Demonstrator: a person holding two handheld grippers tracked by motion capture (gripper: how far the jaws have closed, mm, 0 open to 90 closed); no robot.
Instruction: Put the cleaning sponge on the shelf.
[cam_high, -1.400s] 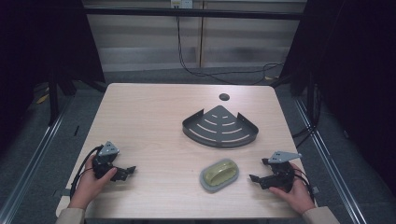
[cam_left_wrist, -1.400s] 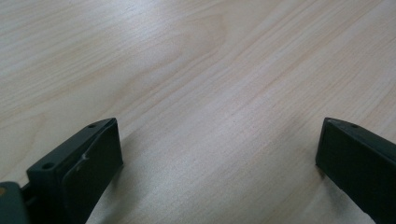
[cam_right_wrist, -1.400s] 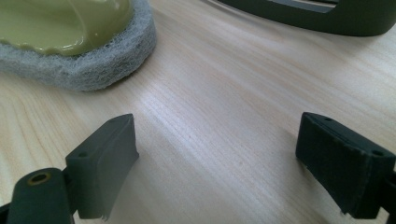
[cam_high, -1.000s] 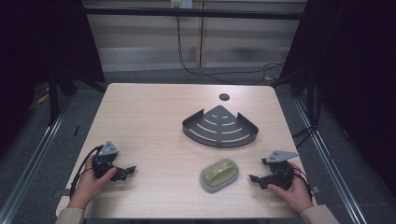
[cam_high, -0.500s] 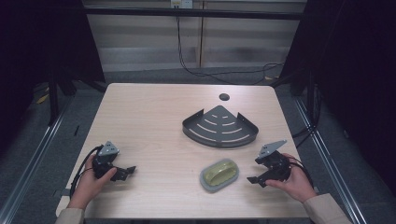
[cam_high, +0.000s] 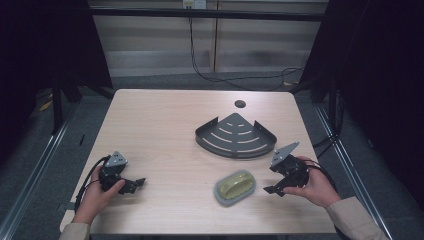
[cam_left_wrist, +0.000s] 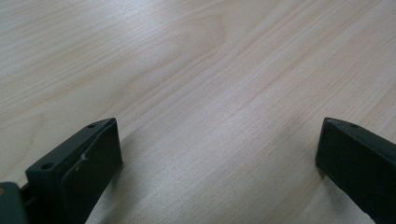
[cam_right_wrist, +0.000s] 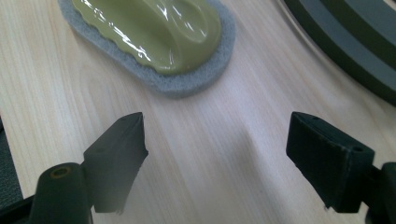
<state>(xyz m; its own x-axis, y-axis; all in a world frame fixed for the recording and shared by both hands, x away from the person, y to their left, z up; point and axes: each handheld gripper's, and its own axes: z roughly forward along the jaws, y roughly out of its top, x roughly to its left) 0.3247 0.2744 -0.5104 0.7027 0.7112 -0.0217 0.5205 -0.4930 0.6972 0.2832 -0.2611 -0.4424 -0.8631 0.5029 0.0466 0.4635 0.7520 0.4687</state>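
Right gripper (cam_high: 276, 186) open wide, empty, jaws just been closing slightly; square it over the scrubbing sponge (cam_high: 235, 187), probably gripping its green handle crosswise. Left gripper (cam_high: 134, 184) open, idle.

Dark fan-shaped slotted tray (cam_high: 235, 140) mid-table (cam_high: 165, 125); beyond it, perhaps a hole (cam_high: 240, 104).

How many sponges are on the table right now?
1. The sponge, grey with a yellow-green top, lies near the table's front edge, in front of the dark corner rack and just ahead of the open right gripper. None seems hidden.
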